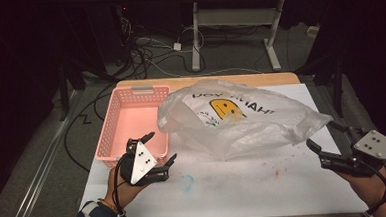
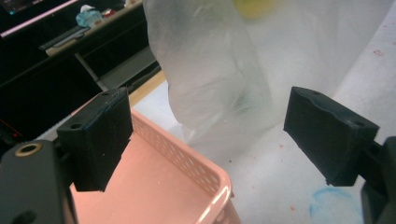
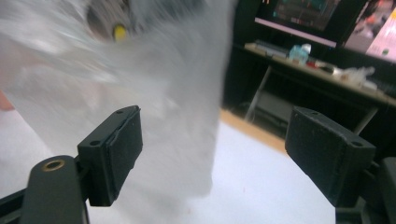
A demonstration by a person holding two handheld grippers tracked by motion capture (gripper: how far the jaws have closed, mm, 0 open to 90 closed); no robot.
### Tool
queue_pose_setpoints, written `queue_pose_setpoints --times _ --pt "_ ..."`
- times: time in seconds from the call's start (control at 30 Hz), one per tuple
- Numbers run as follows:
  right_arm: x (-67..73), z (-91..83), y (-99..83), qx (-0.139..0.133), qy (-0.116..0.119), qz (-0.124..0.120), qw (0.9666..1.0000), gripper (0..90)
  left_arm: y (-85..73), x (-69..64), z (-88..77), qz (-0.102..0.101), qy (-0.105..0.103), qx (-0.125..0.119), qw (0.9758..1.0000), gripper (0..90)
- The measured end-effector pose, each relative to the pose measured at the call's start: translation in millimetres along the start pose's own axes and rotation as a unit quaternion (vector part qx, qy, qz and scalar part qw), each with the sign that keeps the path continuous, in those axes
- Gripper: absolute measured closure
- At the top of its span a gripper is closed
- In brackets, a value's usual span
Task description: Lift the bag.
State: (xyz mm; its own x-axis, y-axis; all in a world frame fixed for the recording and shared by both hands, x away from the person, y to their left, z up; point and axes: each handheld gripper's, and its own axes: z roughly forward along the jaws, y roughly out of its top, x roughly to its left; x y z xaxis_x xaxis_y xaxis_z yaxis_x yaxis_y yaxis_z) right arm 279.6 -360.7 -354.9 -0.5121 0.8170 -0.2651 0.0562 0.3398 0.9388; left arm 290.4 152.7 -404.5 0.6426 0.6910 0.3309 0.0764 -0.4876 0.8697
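step: looks like the approach, both tongs closing in on the bag (image 1: 241, 117), nothing gripped yet
bag: lying crumpled mid-worktop (image 1: 245, 186), just right of the pink basket (image 1: 112, 121), smiley print facing up
left tongs (image 1: 158, 153): wide open, empty, over the basket's near right corner, pointing far-right at the bag
right tongs (image 1: 328, 140): also wide open and empty, near the bag's right tip
hands: left hand (image 1: 122, 185) low at the near edge, right one at the near right corner
next: I'd guess each side needs to pinch an edge of the plastic
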Motion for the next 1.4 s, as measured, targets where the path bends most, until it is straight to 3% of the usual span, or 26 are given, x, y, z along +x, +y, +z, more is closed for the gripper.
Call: queue_pose_setpoints --times 0.17,0.3,0.37,0.57,0.8,1.4 --pt "-2.1 8.2 -28.7 0.041 -0.002 -0.001 0.9992 20.1 -15.6 -2.9 0.5 -0.008 -0.002 0.017 0.9998 14.6" --pt "-4.3 9.9 -43.2 0.047 0.001 0.017 0.9988 20.6 -27.7 -5.1 -0.3 -0.006 -0.004 0.033 0.9994 14.6" --pt "-4.8 10.9 -49.9 0.051 -0.003 0.013 0.9986 20.6 -33.2 -5.1 -1.2 -0.010 -0.003 0.039 0.9992 14.6" --pt "-8.0 14.2 -67.8 0.051 0.010 0.038 0.9979 20.9 -45.7 -1.4 0.8 -0.020 0.001 0.056 0.9982 14.6" --pt "-3.5 20.3 -75.0 0.067 0.008 0.030 0.9973 20.7 -44.5 -2.7 0.8 -0.022 0.000 0.054 0.9983 14.6" --pt "1.0 17.2 -75.2 0.068 0.005 0.022 0.9974 20.8 -41.9 -4.6 2.9 -0.020 -0.008 0.052 0.9984 14.6"
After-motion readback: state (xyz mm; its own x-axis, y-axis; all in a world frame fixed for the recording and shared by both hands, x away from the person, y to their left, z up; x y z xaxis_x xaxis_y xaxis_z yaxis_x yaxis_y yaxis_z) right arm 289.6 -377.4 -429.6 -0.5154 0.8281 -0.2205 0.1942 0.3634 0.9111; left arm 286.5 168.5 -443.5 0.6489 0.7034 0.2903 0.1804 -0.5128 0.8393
